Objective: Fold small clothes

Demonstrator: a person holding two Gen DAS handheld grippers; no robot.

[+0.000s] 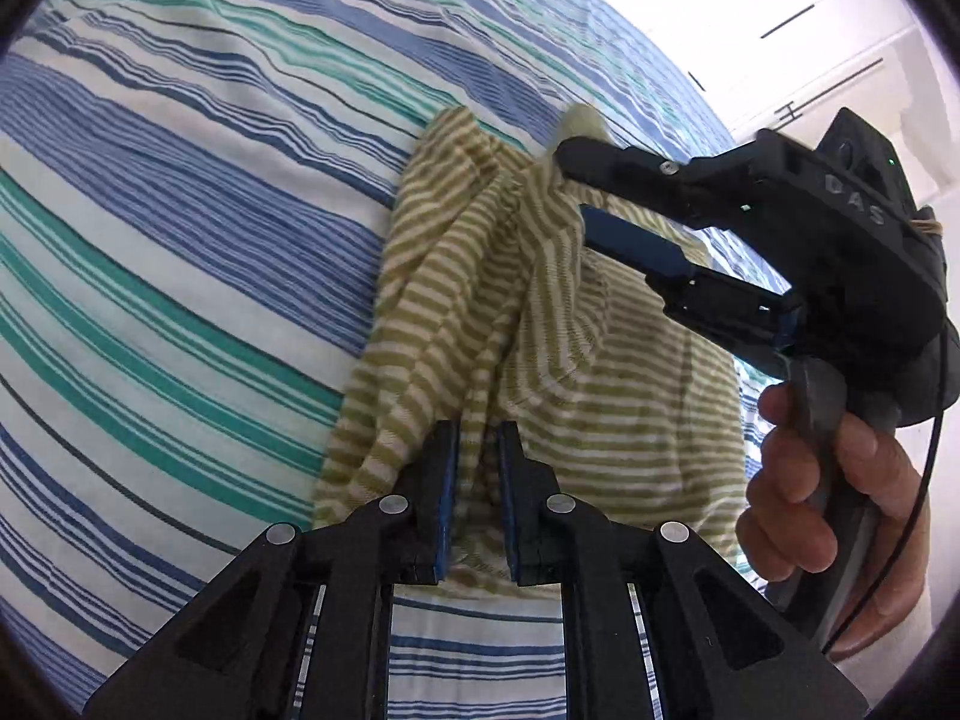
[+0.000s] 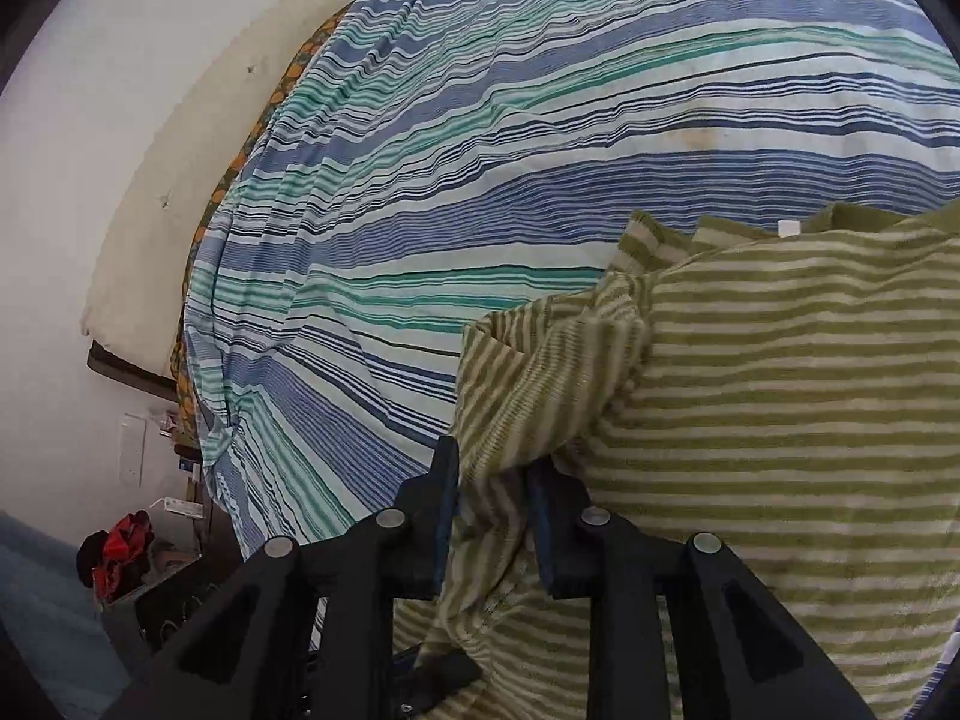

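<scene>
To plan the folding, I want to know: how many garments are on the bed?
1: the green striped garment lies on the striped bedsheet, held by the left gripper and the right gripper. More could lie outside view.

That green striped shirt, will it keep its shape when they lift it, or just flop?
The green striped shirt will probably flop: it already bunches into soft folds where the right gripper pinches it. It looks light, hanging from the left gripper without pulling taut. On the striped bedsheet, pushing would likely wrinkle it, not slide it.

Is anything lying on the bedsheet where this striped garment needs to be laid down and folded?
Nothing visible. Both the left gripper and right gripper already pinch the green striped garment, and the bedsheet beside it shows only wrinkles.
</scene>
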